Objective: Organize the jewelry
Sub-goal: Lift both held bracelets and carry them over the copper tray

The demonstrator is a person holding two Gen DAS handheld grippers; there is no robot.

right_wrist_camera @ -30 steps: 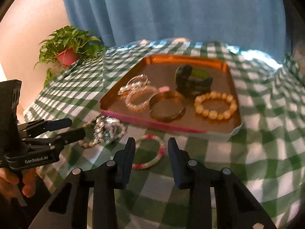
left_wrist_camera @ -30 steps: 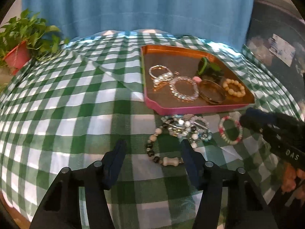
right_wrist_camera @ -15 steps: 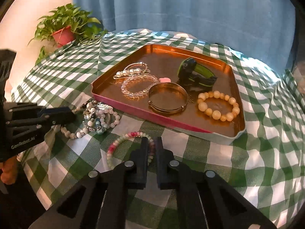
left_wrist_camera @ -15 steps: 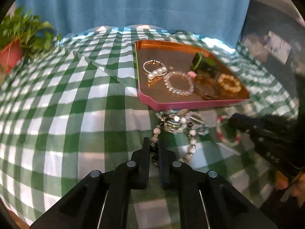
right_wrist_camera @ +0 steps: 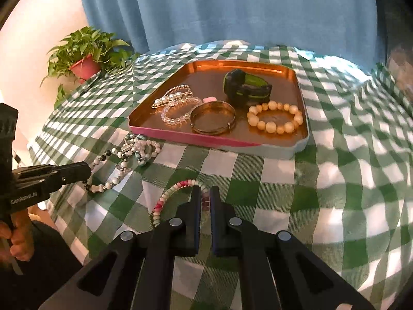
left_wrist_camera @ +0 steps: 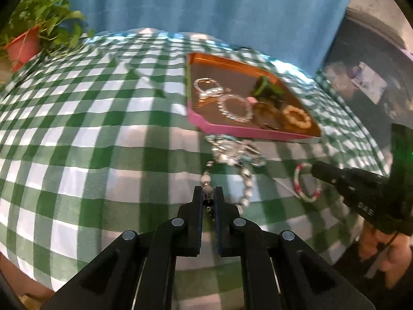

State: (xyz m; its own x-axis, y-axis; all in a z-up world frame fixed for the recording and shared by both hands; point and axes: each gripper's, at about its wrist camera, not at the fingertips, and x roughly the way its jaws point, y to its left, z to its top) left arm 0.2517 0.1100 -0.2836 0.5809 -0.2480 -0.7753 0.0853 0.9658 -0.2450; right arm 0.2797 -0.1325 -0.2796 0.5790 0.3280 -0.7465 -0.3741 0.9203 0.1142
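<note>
My left gripper [left_wrist_camera: 208, 196] is shut on a long bead necklace [left_wrist_camera: 207, 179] of white, grey and black beads; its other end lies in a pile of jewelry [left_wrist_camera: 236, 152] in front of the tray. My right gripper [right_wrist_camera: 204, 196] is shut on a pink, white and green bead bracelet [right_wrist_camera: 165, 199] on the checked cloth. The copper tray [right_wrist_camera: 219, 142] with pink front wall holds a pearl clip, a clear bead bracelet, a gold bangle [right_wrist_camera: 213, 117], a cream bead bracelet [right_wrist_camera: 275, 117] and a green-black band [right_wrist_camera: 245, 87]. The left gripper also shows in the right wrist view [right_wrist_camera: 86, 173].
A potted plant in a red pot [right_wrist_camera: 85, 64] stands at the table's far left corner. A blue curtain [right_wrist_camera: 227, 7] hangs behind the table. The green-white checked cloth [left_wrist_camera: 77, 142] covers the table and drapes over its edges. Dark furniture [left_wrist_camera: 361, 64] stands at the right.
Both grippers went from open to shut, the left on the necklace, the right on the pink bracelet. The left gripper has since pulled the necklace's end out of the pile toward me.
</note>
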